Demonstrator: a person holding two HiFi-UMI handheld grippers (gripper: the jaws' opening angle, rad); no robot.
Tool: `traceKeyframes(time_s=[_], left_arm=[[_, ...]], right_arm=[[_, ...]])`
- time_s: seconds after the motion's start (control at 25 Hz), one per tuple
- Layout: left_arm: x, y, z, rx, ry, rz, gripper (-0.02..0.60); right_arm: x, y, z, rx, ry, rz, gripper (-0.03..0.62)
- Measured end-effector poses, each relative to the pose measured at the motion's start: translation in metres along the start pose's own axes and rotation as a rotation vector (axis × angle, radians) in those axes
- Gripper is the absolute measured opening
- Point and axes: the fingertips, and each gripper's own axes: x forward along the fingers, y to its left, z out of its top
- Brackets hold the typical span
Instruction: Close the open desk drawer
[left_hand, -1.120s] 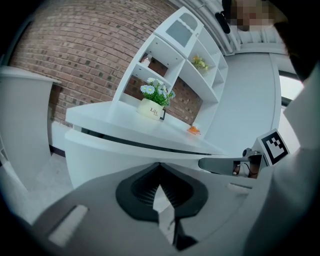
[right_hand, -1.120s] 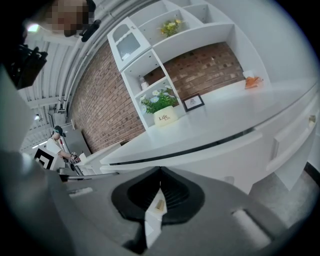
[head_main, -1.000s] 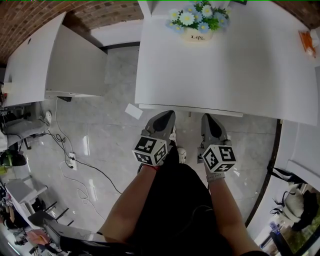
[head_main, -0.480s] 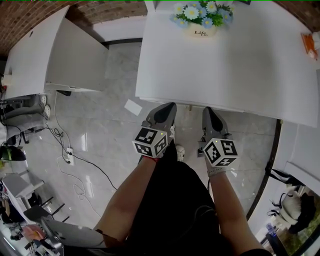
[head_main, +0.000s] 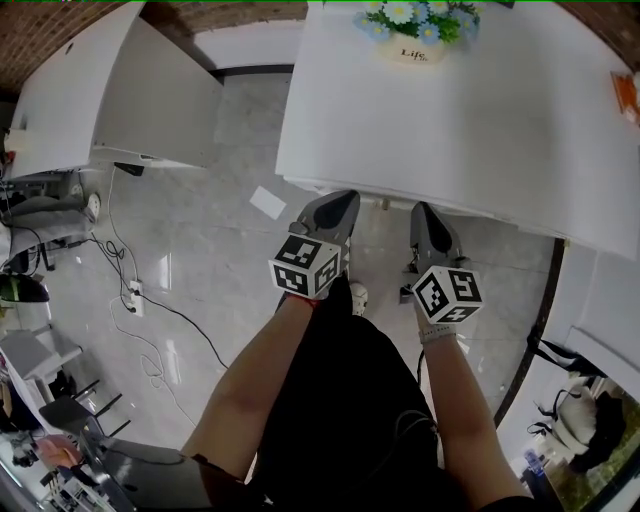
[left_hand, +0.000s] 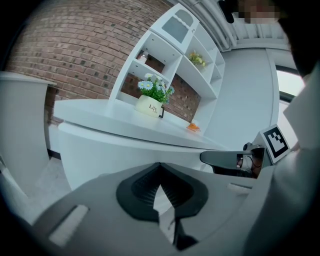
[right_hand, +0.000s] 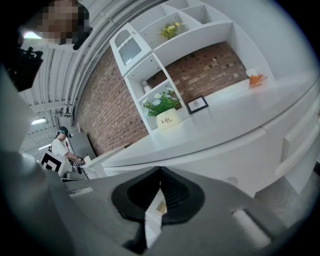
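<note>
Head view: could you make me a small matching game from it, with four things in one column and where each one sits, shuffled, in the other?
Things:
1. flower pot
2. orange object
3. white slip
4. brick wall

Places:
A. on the floor, just left of the left claw
B. far edge of the white desk
C. top left corner of the view
D. the desk's right edge

Pairs: 1-B, 2-D, 3-A, 4-C.

The left hand-held gripper (head_main: 338, 205) and right hand-held gripper (head_main: 426, 214) point forward side by side, jaws together, empty.
</note>
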Motion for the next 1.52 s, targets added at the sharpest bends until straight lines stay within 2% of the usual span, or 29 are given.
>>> traceKeyframes(time_s=[0.32,0.48,0.68,0.92,1.24,1.52], left_arm=[[0.002,0.0,-0.001,-0.061,0.04,-0.006,0.002],[0.002,0.0,-0.001,-0.095,0.052,-0.007,0.002],[0.002,0.001,-0.001,-0.176,0.036,0.01,0.002],[-0.004,0.001,0.001,-0.211,0.01,0.007,0.002],[-0.025,-0.006,0.007,-0.168,0.003,0.014,0.002],[-0.051,-0.019,0.032,-0.029,-0.063,0.02,0.002]], right_arm=[[0.001,-0.002,0.0,0.066,0.004,-0.049,0.0],[0.001,-0.002,0.0,0.063,0.016,-0.054,0.002],[0.0,-0.003,0.0,0.088,0.008,-0.098,0.002],[-0.004,-0.002,-0.001,0.111,0.009,-0.093,0.0],[-0.029,0.0,0.001,0.096,0.011,-0.069,0.0],[-0.049,0.015,0.023,0.005,-0.017,0.009,0.0]])
